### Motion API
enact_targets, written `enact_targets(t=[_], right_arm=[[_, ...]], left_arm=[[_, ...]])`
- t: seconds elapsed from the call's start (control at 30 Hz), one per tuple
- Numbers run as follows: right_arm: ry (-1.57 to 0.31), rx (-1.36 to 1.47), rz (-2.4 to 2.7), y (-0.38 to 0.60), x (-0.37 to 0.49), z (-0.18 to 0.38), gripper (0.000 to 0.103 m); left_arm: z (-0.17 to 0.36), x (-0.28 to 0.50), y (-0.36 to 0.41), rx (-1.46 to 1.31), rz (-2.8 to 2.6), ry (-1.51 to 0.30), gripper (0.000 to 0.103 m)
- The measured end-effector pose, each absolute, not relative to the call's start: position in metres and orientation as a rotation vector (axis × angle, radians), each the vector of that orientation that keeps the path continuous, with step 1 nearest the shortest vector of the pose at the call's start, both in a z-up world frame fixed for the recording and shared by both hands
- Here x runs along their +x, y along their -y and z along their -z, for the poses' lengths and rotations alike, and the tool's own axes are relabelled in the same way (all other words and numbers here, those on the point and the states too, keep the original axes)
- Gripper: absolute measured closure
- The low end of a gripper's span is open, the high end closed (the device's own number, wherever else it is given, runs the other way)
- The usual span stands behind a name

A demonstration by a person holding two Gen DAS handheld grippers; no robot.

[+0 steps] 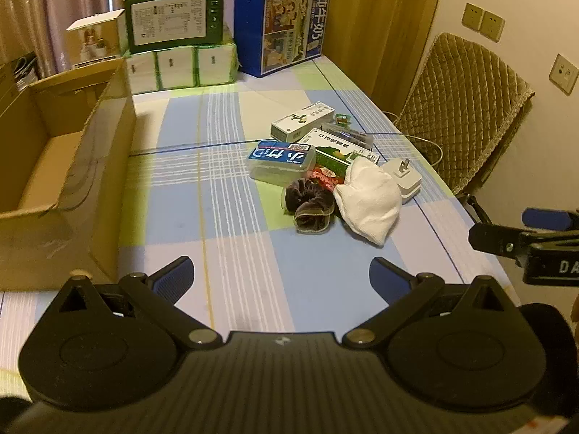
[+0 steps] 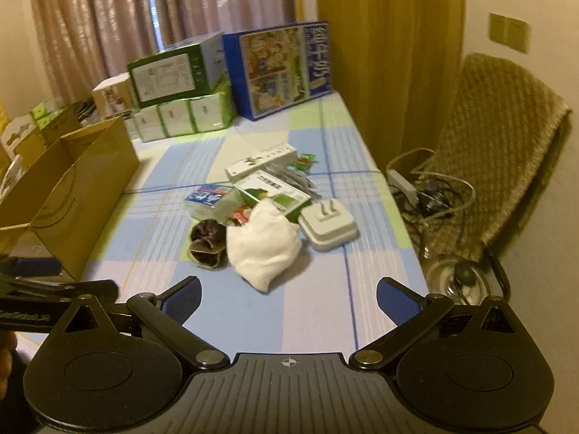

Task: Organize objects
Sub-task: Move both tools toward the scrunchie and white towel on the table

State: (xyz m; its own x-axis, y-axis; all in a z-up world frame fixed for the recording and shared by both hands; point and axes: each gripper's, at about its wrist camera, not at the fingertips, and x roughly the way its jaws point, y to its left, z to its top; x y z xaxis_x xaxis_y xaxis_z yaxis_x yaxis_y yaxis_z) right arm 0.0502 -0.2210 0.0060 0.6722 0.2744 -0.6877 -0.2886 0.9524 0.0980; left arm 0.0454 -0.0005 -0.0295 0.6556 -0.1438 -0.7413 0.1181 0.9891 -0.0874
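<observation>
Both grippers, left gripper (image 1: 281, 279) and right gripper (image 2: 288, 298), hover with jaws spread wide, empty, touching nothing. Beyond them, a white cloth (image 2: 262, 246) and dark scrunchie (image 1: 308, 204) front the clutter on the checked tablecloth (image 1: 217, 166), right of the cardboard box (image 1: 72, 166).

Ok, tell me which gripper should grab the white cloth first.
Probably the right gripper. The white cloth lies almost straight ahead of its open fingers, nearest of the pile. From the left gripper, also open, the cloth sits off to the right, and the cardboard box is on its side.
</observation>
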Motion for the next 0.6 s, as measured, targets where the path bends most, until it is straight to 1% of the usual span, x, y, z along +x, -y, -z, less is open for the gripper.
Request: enact_targets(t=[0.1,0.17,0.23,0.4,0.6], right_arm=[[-0.766,-0.039,-0.349,0.217,0.06,-0.004,0.002],[-0.766,-0.06,-0.36,0.214,0.067,-0.001,0.004],[-0.778,-0.07,-0.378,0.212,0.077,0.004,0.012],[-0.819,-0.041,-0.393,0.207,0.105,0.02,0.014],[-0.861,0.02,-0.397,0.201,0.136,0.04,0.015]], left_arm=[[0.037,0.058,0.0,-0.009,0.162,-0.847,0.002],[0.044,0.068,0.0,0.016,0.17,-0.851,0.002],[0.049,0.077,-0.001,0.031,0.182,-0.852,0.002],[0.065,0.102,-0.004,0.041,0.225,-0.843,0.005],[0.084,0.128,-0.002,0.085,0.269,-0.846,0.008]])
